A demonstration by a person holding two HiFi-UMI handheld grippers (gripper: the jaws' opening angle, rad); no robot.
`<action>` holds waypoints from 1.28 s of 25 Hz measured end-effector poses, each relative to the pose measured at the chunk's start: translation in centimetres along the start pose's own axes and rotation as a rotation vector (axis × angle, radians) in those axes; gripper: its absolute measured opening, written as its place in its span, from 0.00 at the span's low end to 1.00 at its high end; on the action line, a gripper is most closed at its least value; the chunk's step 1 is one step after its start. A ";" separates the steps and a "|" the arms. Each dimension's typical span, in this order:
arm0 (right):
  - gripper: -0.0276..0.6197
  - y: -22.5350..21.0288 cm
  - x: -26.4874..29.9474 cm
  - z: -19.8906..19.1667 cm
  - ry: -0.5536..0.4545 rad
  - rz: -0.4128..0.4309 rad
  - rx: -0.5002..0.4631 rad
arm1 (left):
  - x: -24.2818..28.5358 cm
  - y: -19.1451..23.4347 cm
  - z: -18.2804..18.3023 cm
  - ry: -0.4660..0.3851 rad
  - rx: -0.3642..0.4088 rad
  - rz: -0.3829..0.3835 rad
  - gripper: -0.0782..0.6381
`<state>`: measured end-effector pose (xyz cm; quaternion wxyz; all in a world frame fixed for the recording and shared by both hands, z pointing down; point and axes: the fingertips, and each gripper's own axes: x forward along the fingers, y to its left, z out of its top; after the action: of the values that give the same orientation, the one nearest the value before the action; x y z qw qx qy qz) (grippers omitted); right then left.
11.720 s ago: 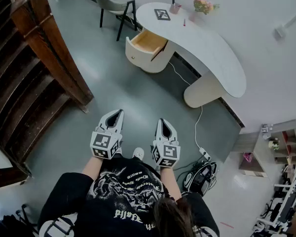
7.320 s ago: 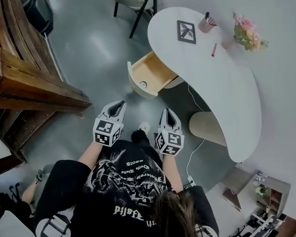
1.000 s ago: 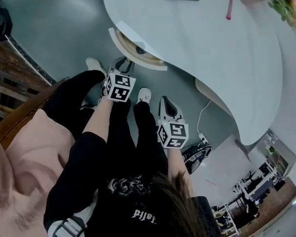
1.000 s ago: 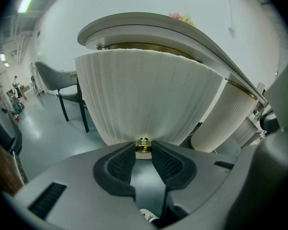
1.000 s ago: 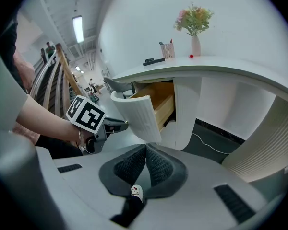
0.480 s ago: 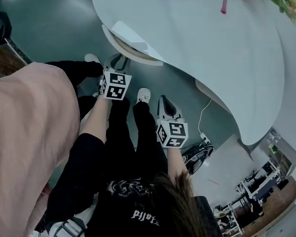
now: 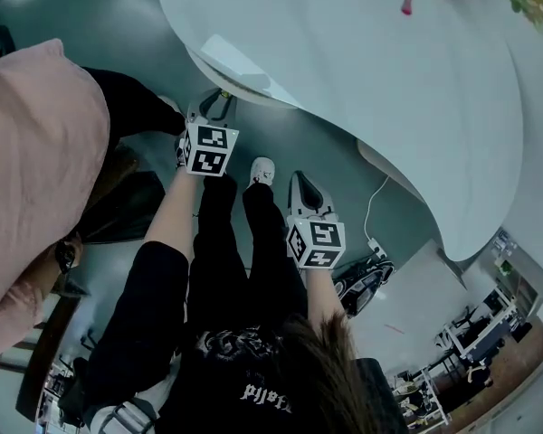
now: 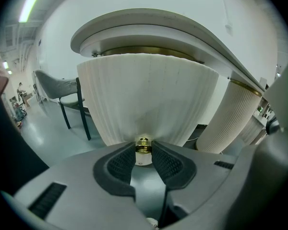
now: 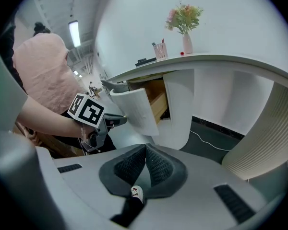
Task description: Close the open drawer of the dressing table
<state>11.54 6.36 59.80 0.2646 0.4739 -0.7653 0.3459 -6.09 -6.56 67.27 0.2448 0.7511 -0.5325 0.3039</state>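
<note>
**Drawer goes in further, but it is not yet shut**

The left gripper (image 7: 214,107) pinches the small brass knob (image 8: 143,144) of the drawer (image 9: 134,110). Its two pads sit one on each side of the knob and touch it. In the head view, less of the drawer shows than a second ago. Then a strip of its inside was seen in front of the tabletop edge. Now only the curved front looks out from under the dressing table (image 7: 362,70).

The right gripper view shows that the job is not finished. The ribbed front stands out from the cabinet, and the wooden side of the drawer is visible behind it. So I judge the drawer to be partly in, with a further push along its line needed until the front meets the cabinet.

The right gripper (image 7: 301,184) hangs apart from the table, beside the person's leg. Its pads are pressed together and hold nothing.

One more change: a person in a pink top (image 7: 32,179) fills more of the left side of the head view than a second ago. This person stands near the left arm, so the space for the elbow may be tight.
</note>
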 end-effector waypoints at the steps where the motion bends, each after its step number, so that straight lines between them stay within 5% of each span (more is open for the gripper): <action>1: 0.08 -0.1 0.1 -0.1 0.001 0.000 0.002 | 0.1 0.0 0.0 -0.003 0.002 -0.001 0.27; 32: 0.08 0.2 3.4 -0.9 -0.024 -0.009 0.115 | 3.2 0.1 3.1 -0.158 0.055 -0.030 0.27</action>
<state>10.06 5.33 62.78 0.2296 0.4959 -0.7451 0.3823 -4.77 -10.80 67.39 0.1860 0.7870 -0.5303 0.2546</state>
